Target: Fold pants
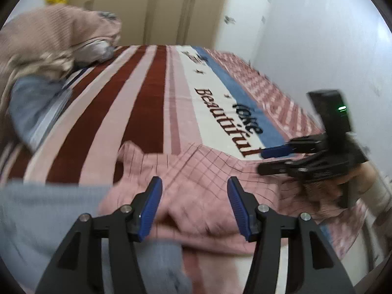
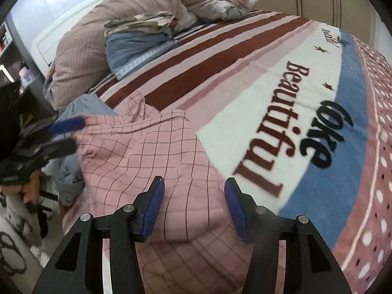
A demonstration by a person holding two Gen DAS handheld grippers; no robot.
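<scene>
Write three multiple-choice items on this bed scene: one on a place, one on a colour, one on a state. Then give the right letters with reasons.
1. Where do the pink checked pants lie?
A. on the striped blanket
B. on a chair
C. inside a drawer

2. What colour are the pads of the left tool?
A. red
B. blue
C. yellow

3. How do the jaws of the right tool stand?
A. clamped on the pants
B. open, gripping nothing
C. shut on a pillow

Answers:
1 A, the pants spread over the striped blanket near its front edge.
2 B, both pads show blue against black fingers.
3 B, a wide gap shows between the pads, with the pants below.
</scene>
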